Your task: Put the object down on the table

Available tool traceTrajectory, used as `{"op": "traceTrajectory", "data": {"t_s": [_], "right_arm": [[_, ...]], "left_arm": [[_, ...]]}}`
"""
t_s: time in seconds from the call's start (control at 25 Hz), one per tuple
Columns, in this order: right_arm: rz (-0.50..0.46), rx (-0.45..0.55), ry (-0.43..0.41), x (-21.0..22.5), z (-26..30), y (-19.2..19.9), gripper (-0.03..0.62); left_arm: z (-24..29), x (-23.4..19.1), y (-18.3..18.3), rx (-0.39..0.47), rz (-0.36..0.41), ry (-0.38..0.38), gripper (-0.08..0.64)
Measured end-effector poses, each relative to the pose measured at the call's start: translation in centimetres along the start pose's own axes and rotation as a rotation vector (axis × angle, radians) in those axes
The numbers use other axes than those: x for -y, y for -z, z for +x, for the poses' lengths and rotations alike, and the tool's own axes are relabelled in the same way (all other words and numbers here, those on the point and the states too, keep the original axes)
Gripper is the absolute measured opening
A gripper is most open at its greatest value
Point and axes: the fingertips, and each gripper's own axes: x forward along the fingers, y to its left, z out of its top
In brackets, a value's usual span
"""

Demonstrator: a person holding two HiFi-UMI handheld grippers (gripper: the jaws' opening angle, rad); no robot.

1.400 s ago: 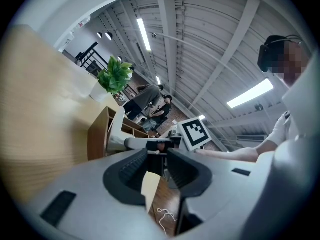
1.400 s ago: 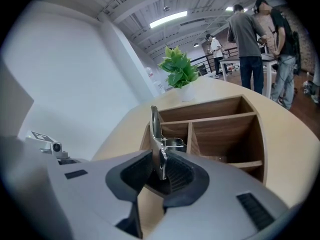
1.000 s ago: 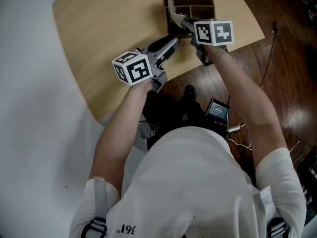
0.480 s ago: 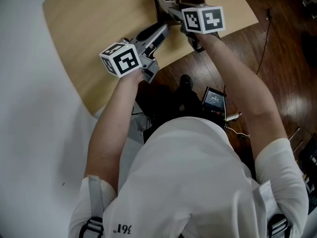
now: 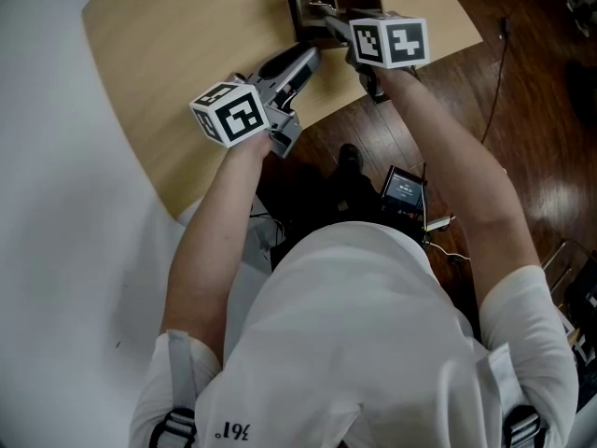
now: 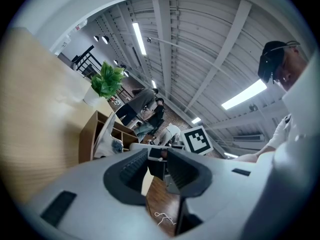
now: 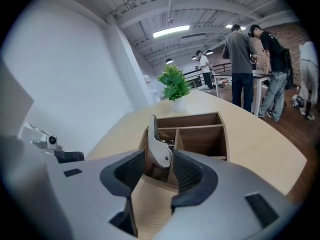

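object (image 7: pixel 160 145): silvery metal tool, flat, narrow tip | pose: upright, tip up, slightly tilted | place: left compartment of wooden box (image 7: pixel 200 127) on bench (image 7: pixel 260 151)

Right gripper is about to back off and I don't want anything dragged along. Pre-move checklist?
1. Right gripper fingers apart: ok. They have just been opening, and the silver metal clip-like tool stands between them, not squeezed.
2. Tool supported: ok, propped inside the brown wooden compartment box.
3. Tool on the bare light wooden table: not ok, it is in the box.
4. Left gripper open and empty: ok.
5. Tool stays put unaided: cannot tell.
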Motion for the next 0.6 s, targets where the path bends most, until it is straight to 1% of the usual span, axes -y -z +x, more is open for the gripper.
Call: {"op": "traceTrajectory", "data": {"t_s": [0.24, 0.4, 0.56, 0.6], "right_arm": [[0.039, 0.011, -0.024, -0.5, -1.4, 0.1, 0.155], [0.06, 0.022, -0.052, -1.3, -2.8, 0.1, 0.155], [0.076, 0.027, -0.093, -2.5, -4.4, 0.4, 0.153], [0.079, 0.026, -0.098, -2.6, -4.8, 0.6, 0.14]], "left_arm": [[-0.3, 1.2, -0.6, 0.033, -0.005, 0.032, 0.094], [-0.8, 2.1, -0.8, 0.049, -0.009, 0.04, 0.094], [-1.6, 2.8, -0.5, 0.027, 0.007, 0.039, 0.092], [-1.7, 2.9, -0.4, 0.02, 0.015, 0.037, 0.092]]}}
